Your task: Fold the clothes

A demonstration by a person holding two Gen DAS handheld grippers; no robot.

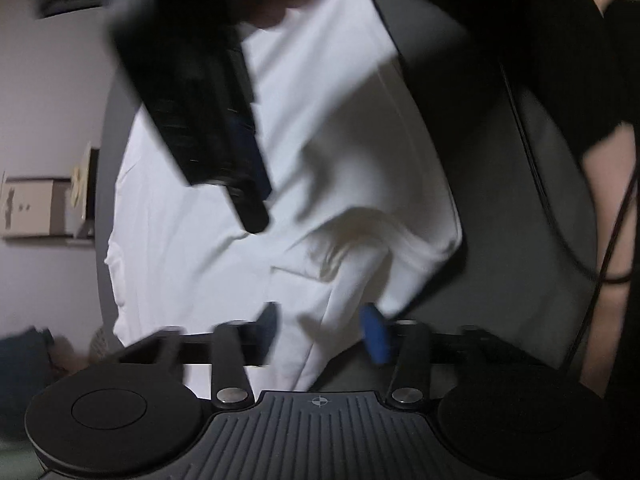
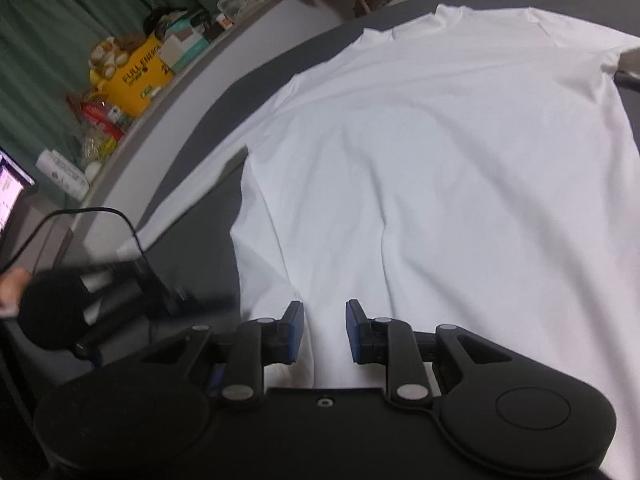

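A white T-shirt [image 2: 440, 184] lies spread flat on a grey surface [image 2: 192, 248], with one sleeve stretched out to the left. My right gripper [image 2: 325, 330] is open over the shirt's near edge, and white cloth shows in the gap between its blue pads. In the left wrist view the same shirt [image 1: 320, 152] has a rumpled fold near its right side. My left gripper [image 1: 322, 332] is open, low over the cloth at that edge. The right gripper [image 1: 200, 120] shows there as a blurred black shape above the shirt. The left gripper [image 2: 60, 308] appears blurred at the lower left of the right wrist view.
A ledge along the far left holds a yellow bag [image 2: 140, 76], boxes and packets before a green curtain [image 2: 48, 40]. A lit screen [image 2: 10, 192] and a black cable [image 2: 100, 212] are at the left. A person's arm and black sleeve [image 1: 600, 80] are on the right. A cardboard box [image 1: 36, 208] stands by the wall.
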